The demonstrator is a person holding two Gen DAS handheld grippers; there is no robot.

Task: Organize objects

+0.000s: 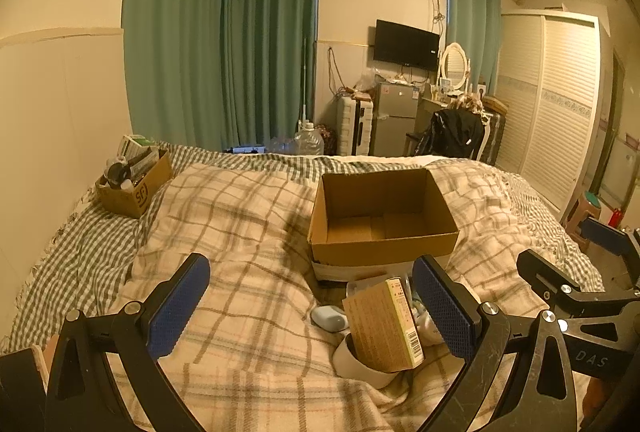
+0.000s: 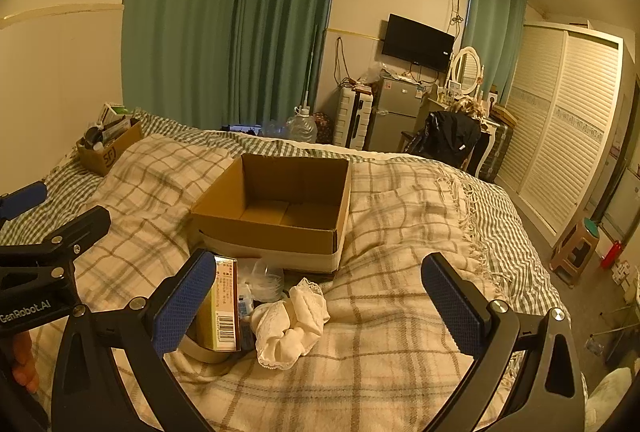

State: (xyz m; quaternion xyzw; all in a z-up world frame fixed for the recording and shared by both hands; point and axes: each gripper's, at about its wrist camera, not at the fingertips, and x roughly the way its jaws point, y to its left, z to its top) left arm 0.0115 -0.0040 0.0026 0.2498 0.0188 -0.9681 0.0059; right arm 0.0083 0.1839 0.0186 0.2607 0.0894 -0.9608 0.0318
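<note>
An open, empty cardboard box (image 1: 384,216) stands on the plaid blanket, also in the right wrist view (image 2: 276,208). In front of it lies a small pile: a yellow-brown carton (image 1: 384,328) (image 2: 224,308) resting on a white tape roll (image 1: 360,364), a pale blue case (image 1: 329,317), a clear plastic bag (image 2: 262,278) and a cream lace cloth (image 2: 294,320). My left gripper (image 1: 316,308) is open, its right finger beside the carton. My right gripper (image 2: 320,312) is open above the cloth, its left finger next to the carton.
A smaller cardboard box (image 1: 134,186) full of items sits at the bed's far left by the wall. The bed edge drops off on the right toward a stool (image 2: 576,252) and wardrobe (image 2: 560,120). A fridge, chair and water jug stand beyond the bed.
</note>
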